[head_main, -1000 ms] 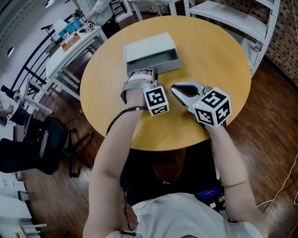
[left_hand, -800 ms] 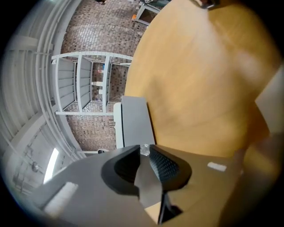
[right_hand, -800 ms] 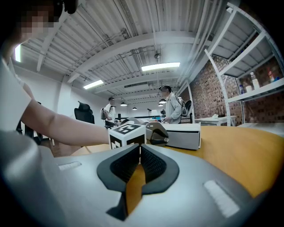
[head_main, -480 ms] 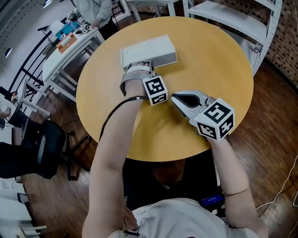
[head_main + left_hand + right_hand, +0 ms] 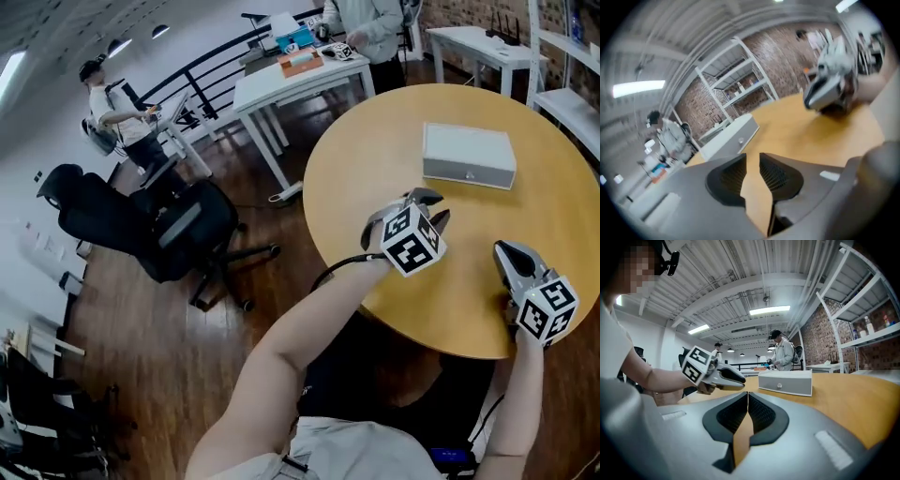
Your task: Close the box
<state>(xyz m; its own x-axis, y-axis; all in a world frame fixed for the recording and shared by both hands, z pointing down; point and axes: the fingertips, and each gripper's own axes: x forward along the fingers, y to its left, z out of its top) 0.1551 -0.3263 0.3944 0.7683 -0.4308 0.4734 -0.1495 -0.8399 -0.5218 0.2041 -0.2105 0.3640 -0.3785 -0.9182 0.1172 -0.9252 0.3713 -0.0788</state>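
On the round wooden table (image 5: 370, 178) the white box (image 5: 469, 156) sits closed, and the head view places the left gripper (image 5: 429, 206) near the box's front and the right gripper (image 5: 506, 255) farther from the box, by the table's edge. Only the left gripper view shows its jaws opening, with bare tabletop between them and the box beyond their tips. Only the right gripper view shows its own jaws pressed together on nothing, and a small round knob (image 5: 779, 386) on the box's front.
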